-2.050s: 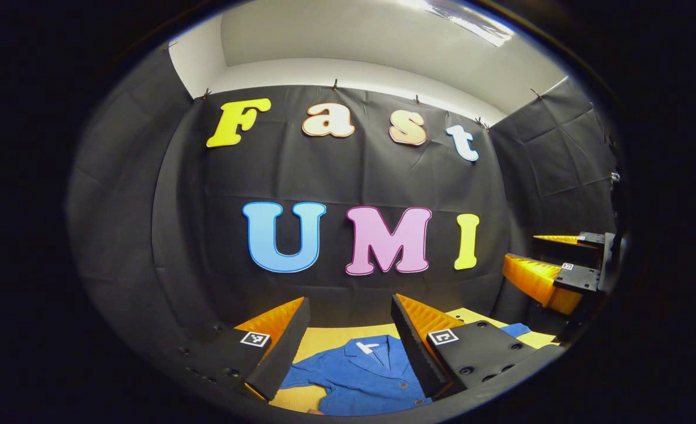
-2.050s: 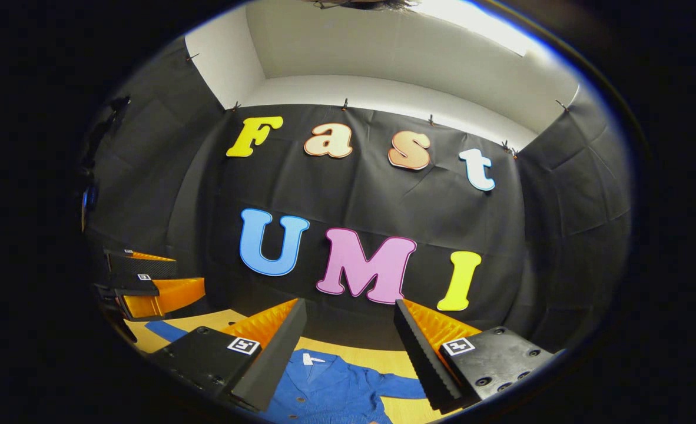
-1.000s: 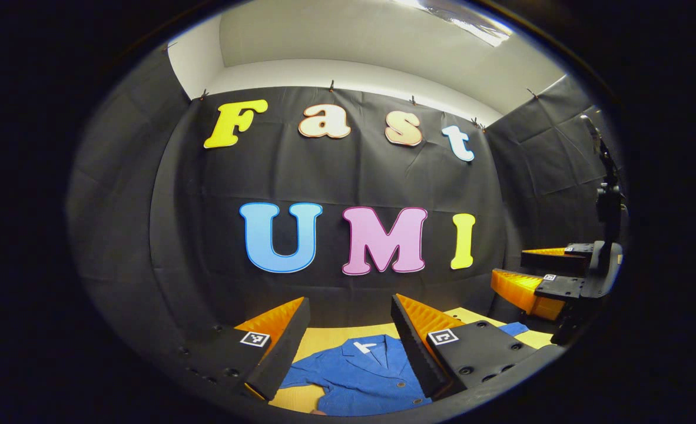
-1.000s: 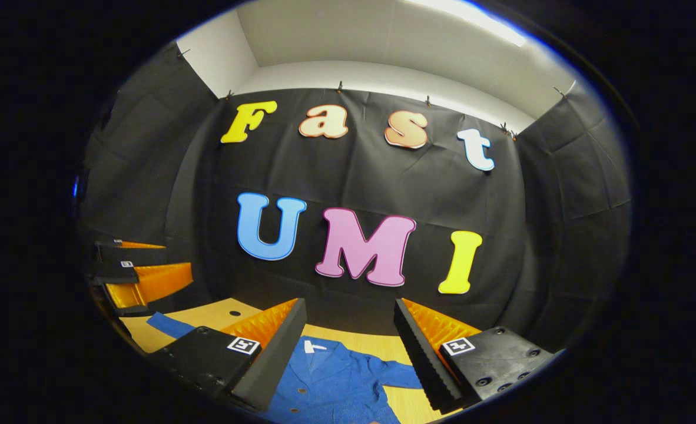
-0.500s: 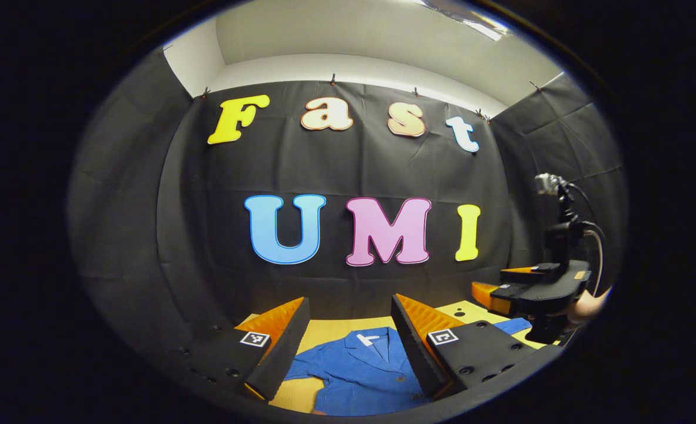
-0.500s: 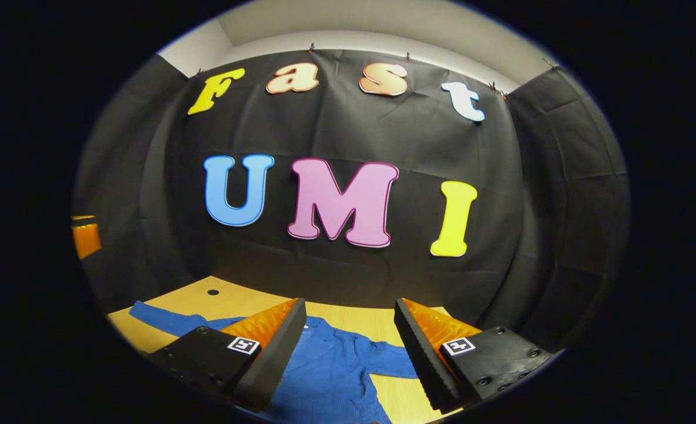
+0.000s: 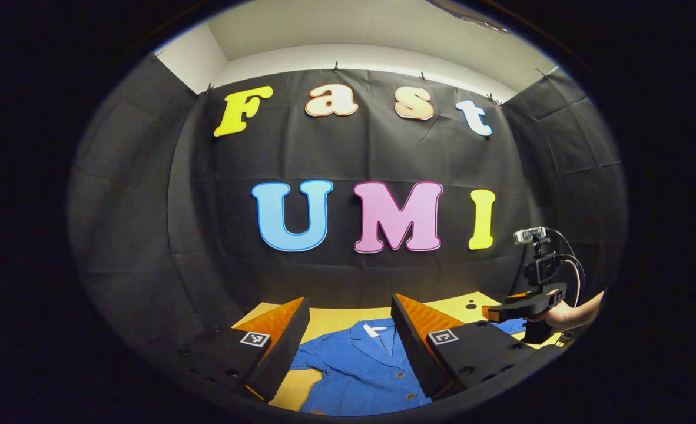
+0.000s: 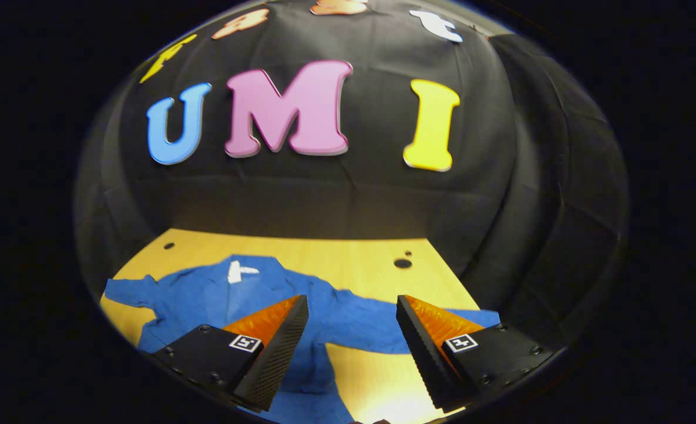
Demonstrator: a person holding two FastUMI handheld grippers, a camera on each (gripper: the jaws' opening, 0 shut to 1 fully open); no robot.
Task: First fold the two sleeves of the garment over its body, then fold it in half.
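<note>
A blue buttoned garment (image 7: 360,365) lies flat on the wooden table (image 7: 336,321), collar toward the back wall, sleeves spread out. My left gripper (image 7: 351,341) hangs open above its chest, touching nothing. In the right gripper view the garment (image 8: 206,294) stretches across the table, and one sleeve (image 8: 371,330) runs between the fingers of my right gripper (image 8: 351,347), which is open and low over it. The right gripper (image 7: 522,306) also appears at the far right of the left gripper view, held by a hand (image 7: 563,315) over that sleeve's end (image 7: 510,325).
The wooden table (image 8: 348,259) has small round holes, one (image 8: 403,263) near the back right. Black cloth walls close in behind and on both sides. Bare wood lies behind the collar and in front of the right sleeve.
The right gripper has dropped and tilted down toward the right sleeve, moving forward over the table. The left gripper has stayed almost still, tilting slightly down. Both remain open.
</note>
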